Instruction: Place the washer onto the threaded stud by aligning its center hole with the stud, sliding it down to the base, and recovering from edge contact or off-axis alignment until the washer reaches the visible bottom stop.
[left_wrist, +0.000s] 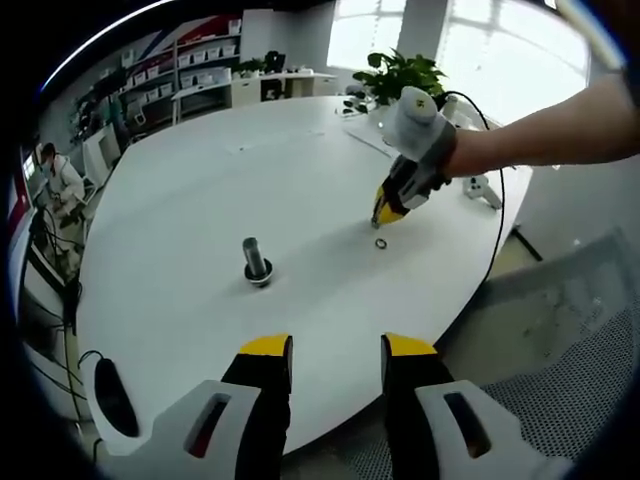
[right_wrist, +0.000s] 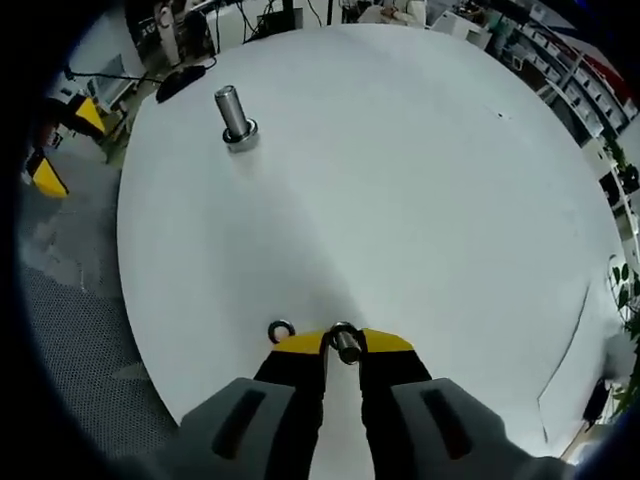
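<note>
Grey tongs (left_wrist: 336, 365), yellow tips, black cable (left_wrist: 497, 170).

No text, label, brand, number or sign can be read in either view.

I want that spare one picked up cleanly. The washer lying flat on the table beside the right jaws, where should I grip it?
Take the loose washer by its outer rim, opposite edges, coming down from above. It lies flat on the white table, so only the thin rim offers purchase. The right gripper looks shut on a second washer.
</note>
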